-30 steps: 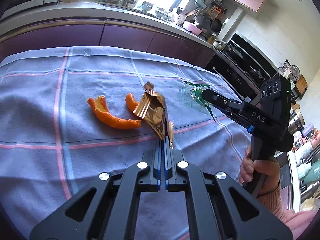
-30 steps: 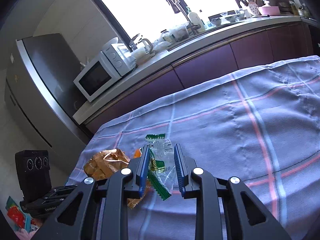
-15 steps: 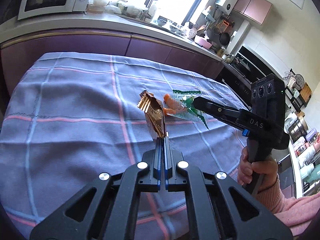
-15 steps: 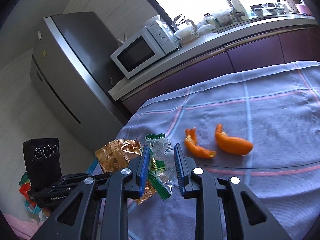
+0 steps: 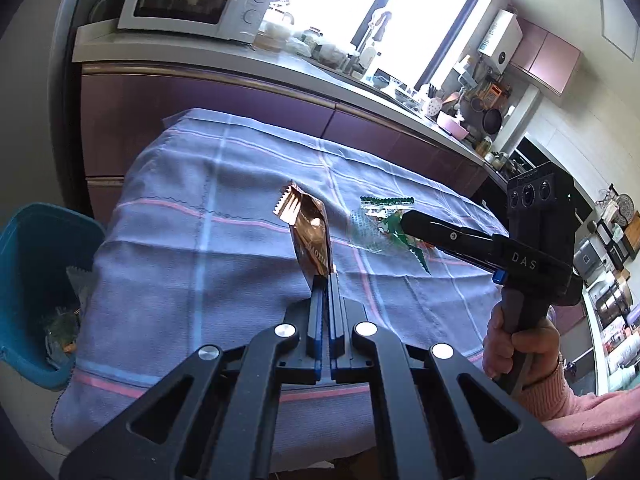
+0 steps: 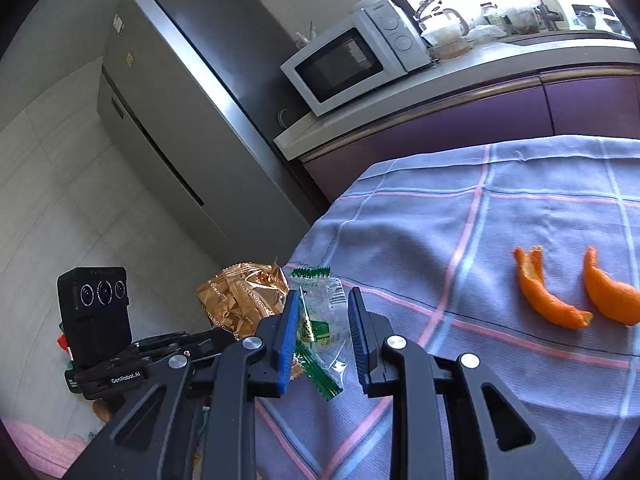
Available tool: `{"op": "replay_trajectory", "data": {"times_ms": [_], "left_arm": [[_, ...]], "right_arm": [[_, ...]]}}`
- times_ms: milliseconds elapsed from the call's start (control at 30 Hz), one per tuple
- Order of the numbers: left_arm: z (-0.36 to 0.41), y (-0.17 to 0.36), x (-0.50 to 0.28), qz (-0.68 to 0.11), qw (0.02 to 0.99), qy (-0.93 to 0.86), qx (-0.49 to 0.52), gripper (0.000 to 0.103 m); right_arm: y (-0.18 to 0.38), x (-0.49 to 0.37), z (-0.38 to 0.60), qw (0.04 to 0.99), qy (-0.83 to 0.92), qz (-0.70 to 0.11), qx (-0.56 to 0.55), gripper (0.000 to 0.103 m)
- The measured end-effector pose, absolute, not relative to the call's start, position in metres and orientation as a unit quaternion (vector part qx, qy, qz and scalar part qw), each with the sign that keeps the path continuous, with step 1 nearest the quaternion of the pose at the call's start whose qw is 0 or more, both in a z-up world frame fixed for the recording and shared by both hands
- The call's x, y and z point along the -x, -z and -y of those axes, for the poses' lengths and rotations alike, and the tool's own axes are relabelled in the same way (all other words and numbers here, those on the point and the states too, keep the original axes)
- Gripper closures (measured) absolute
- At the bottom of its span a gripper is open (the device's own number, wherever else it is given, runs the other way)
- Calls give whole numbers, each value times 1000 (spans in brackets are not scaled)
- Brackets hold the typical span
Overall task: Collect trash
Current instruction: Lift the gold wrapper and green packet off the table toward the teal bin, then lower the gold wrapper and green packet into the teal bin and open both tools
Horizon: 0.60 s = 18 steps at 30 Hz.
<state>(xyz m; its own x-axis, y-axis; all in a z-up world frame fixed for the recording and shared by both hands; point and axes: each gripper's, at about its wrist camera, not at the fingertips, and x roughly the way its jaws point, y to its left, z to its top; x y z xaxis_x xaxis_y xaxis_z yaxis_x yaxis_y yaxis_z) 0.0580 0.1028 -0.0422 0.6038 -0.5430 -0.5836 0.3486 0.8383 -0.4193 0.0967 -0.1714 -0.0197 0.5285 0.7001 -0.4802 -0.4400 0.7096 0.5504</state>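
With its fingers pinched on the brown foil wrapper (image 5: 310,236), the left gripper (image 5: 325,280) has a blue bin (image 5: 24,280) down to its left, while the right gripper (image 6: 323,312) clamps a clear green-edged wrapper (image 6: 320,328), two orange peels (image 6: 548,292) lying on the checked cloth (image 6: 420,240) off to its right.

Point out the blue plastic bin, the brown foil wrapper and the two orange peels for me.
Blue plastic bin (image 5: 24,280): left wrist view, on its near wall.
Brown foil wrapper (image 5: 310,236): left wrist view, on its shiny middle.
Orange peels (image 6: 548,300): right wrist view, on the left peel's curved back.
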Motion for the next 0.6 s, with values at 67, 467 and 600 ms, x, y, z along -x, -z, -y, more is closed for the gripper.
{"op": "replay_trajectory", "data": {"times_ms": [67, 467, 600], "left_arm": [[-118, 41, -54, -363, 891, 236, 135, 100], [-212, 26, -35, -331, 917, 141, 171, 100], [-240, 27, -33, -328, 921, 108, 178, 100]], "right_arm": [[18, -100, 158, 850, -345, -356, -178, 80], [9, -122, 75, 818, -416, -373, -138, 80], [8, -128, 46, 808, -433, -380, -122, 80]]}}
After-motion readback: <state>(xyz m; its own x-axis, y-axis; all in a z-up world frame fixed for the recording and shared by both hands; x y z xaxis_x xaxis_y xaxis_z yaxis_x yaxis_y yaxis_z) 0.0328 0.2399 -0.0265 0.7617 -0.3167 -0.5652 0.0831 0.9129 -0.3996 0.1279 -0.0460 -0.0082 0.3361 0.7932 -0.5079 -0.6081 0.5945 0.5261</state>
